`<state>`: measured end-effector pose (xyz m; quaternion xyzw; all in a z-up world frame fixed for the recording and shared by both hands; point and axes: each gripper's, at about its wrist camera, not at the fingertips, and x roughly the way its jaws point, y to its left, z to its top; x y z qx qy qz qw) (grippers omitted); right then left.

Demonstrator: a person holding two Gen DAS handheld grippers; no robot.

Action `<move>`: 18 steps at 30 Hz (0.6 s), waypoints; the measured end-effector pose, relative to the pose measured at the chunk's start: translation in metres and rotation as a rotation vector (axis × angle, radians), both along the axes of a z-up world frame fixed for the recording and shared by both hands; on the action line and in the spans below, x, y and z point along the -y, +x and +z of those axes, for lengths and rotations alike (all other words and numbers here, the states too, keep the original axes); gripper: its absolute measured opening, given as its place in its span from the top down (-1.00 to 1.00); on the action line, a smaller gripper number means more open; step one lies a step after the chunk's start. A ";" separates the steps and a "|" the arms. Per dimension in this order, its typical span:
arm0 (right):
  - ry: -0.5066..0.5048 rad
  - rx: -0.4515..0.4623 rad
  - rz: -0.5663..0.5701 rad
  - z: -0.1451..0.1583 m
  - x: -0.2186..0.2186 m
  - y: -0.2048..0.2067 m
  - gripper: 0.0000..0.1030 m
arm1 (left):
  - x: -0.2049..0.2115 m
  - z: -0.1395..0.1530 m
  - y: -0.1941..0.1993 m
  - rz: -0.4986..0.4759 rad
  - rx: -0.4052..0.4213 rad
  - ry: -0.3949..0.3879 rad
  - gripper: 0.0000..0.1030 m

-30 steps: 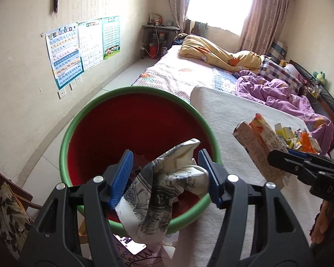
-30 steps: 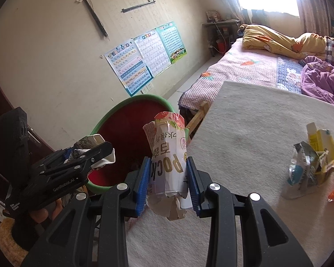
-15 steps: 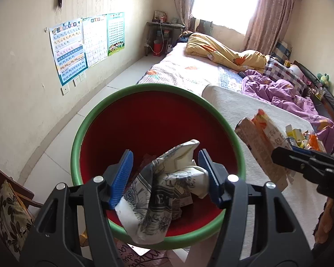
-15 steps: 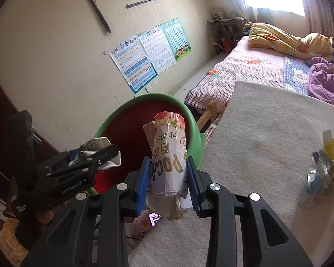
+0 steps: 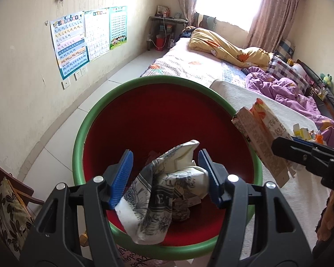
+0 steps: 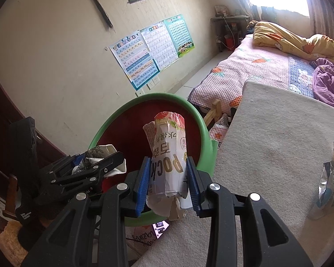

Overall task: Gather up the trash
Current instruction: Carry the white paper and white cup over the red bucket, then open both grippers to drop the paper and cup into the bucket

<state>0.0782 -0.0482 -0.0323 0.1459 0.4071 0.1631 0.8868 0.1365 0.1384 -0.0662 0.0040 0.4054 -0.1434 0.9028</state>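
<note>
Left wrist view first: the left gripper (image 5: 164,173) is clamped on a crumpled patterned wrapper (image 5: 160,191), its blue pads pressing the paper from both sides, and it hangs directly over the red inside of the green-rimmed bin (image 5: 127,102). A few scraps already lie at the bin's bottom. To the right, the right gripper (image 5: 285,149) enters from the edge — it holds a flattened snack box (image 5: 258,138) just past the bin's right rim, above the white blanket (image 5: 285,115).

Right wrist view: the left gripper (image 6: 93,166) sits at the left with the wrapper (image 6: 100,153) over the bin (image 6: 189,111). In the middle, the right gripper (image 6: 168,178) grips the snack box (image 6: 169,153) upright at the bin's near rim. Further right — more packets (image 6: 331,178) rest on the blanket (image 6: 278,144).
</note>
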 end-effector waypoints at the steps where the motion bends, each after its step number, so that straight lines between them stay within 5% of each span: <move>1: -0.001 -0.001 -0.001 0.000 0.000 0.001 0.38 | 0.000 0.000 0.001 -0.001 -0.001 0.000 -0.14; 18: -0.005 0.007 0.007 0.002 -0.013 0.019 0.38 | 0.000 -0.012 0.017 -0.017 -0.026 0.009 -0.14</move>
